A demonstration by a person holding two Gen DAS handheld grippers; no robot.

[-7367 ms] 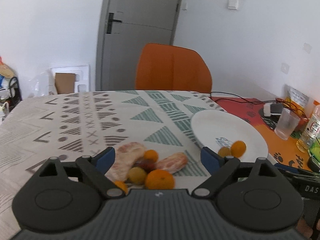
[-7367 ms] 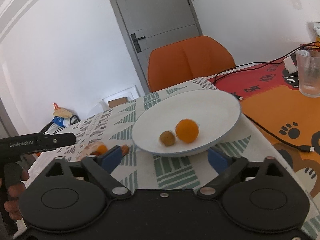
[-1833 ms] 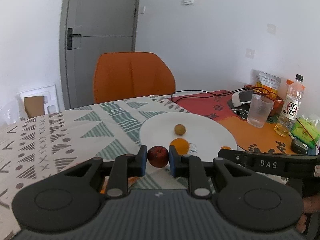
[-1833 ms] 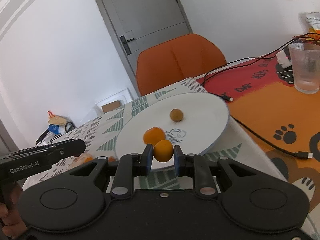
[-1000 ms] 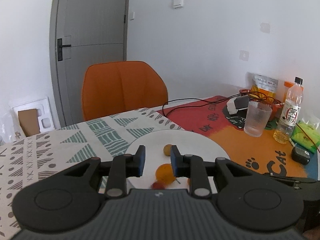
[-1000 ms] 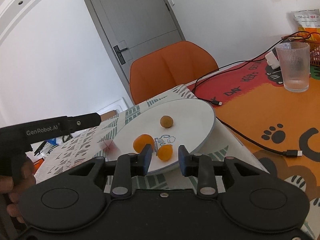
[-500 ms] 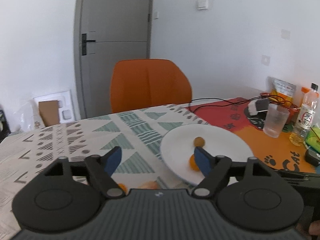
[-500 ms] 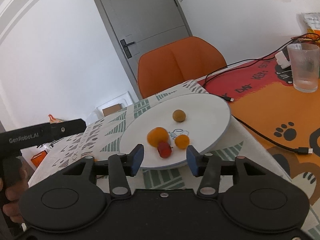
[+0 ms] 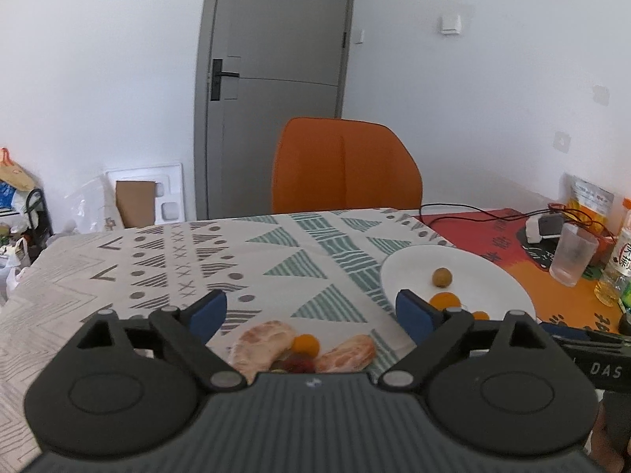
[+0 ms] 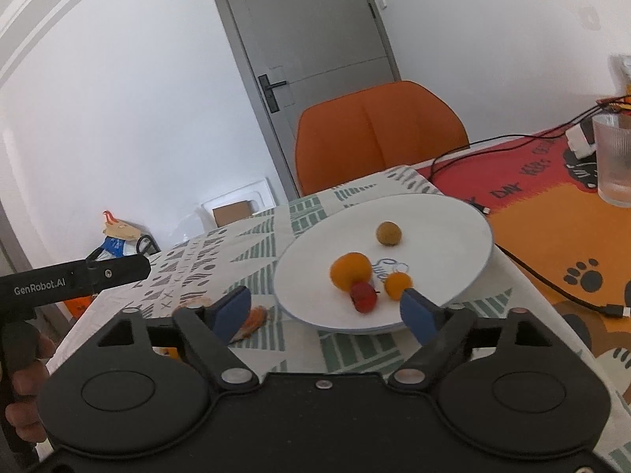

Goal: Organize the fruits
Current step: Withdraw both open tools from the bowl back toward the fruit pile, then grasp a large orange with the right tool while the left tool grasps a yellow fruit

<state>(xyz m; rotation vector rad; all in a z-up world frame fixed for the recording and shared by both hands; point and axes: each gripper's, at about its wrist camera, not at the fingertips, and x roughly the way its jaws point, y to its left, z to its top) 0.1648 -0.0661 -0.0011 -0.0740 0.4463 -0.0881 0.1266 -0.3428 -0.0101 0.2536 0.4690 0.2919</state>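
A white plate (image 10: 445, 213) holds a large orange (image 10: 350, 270), a small orange (image 10: 397, 285), a red fruit (image 10: 363, 296) and a brown round fruit (image 10: 388, 233). The plate also shows in the left wrist view (image 9: 497, 272). My left gripper (image 9: 311, 311) is open and empty above a fruit pile on the cloth: two peeled citrus pieces (image 9: 262, 345) (image 9: 347, 352), a small orange (image 9: 305, 343) and a dark red fruit (image 9: 295, 363). My right gripper (image 10: 327, 307) is open and empty just before the plate's near rim.
An orange chair (image 9: 345, 165) stands behind the patterned tablecloth (image 9: 236, 260). On the orange mat to the right are a ribbed glass (image 9: 572, 260), a bottle (image 9: 619, 260), a charger with cables (image 9: 546, 226) and a black cable (image 10: 552, 280).
Both grippers let go of their fruit onto the plate and opened wide. The left gripper has swung back left over the fruit pile; the right has drawn back slightly.
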